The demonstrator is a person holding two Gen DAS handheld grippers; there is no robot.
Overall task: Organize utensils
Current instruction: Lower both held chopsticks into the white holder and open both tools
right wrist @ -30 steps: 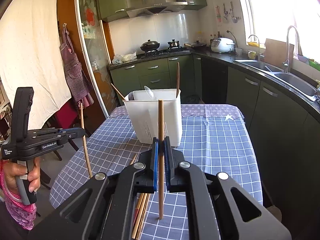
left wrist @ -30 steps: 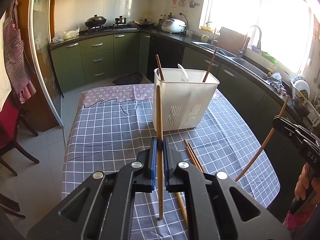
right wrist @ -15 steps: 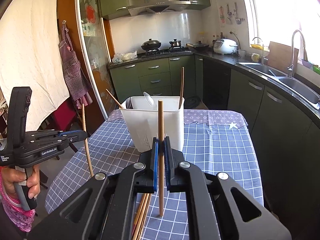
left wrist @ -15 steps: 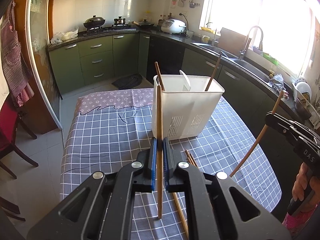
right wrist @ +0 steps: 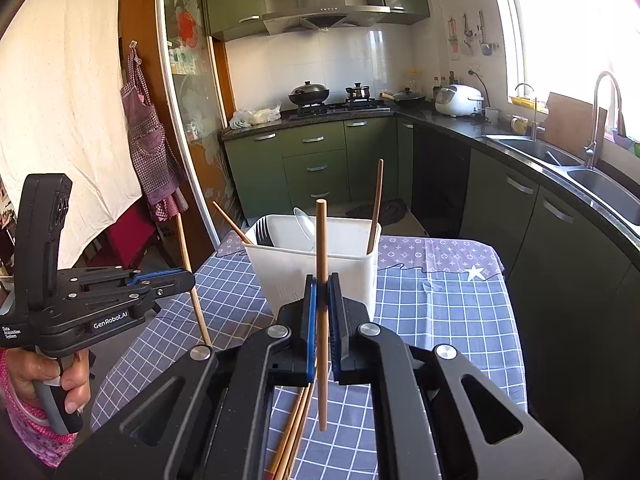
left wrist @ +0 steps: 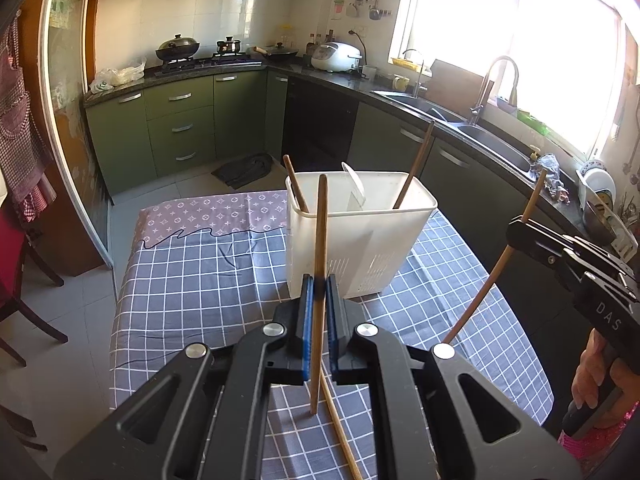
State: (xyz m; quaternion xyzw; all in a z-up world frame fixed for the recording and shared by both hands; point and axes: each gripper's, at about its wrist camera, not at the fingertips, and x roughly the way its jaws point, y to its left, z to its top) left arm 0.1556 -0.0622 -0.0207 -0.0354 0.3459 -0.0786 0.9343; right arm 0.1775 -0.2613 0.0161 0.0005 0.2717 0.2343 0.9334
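Chopsticks upright, one (left wrist: 319, 280) clenched in left fingers (left wrist: 316, 292), one (right wrist: 321, 300) in right fingers (right wrist: 321, 296); white holder (left wrist: 360, 240) just ahead of both.

Caddy (left wrist: 360, 248) mid-tbl blocks fwd; sides free.

**Both grippers clamp a chopstick near the white holder**

The left gripper (left wrist: 318, 292) has its blue pads closed on a wooden chopstick (left wrist: 320, 264) standing nearly upright, its tip above the checked tablecloth (left wrist: 192, 280). Just beyond stands a white utensil holder (left wrist: 360, 240), near the table's far edge, with two chopsticks and a white spoon leaning inside. A loose chopstick (left wrist: 340, 432) lies on the cloth by the near edge. At the right edge, the right gripper (left wrist: 516, 232) grips another slanted chopstick (left wrist: 492, 276), a hand (left wrist: 600, 376) on its handle.
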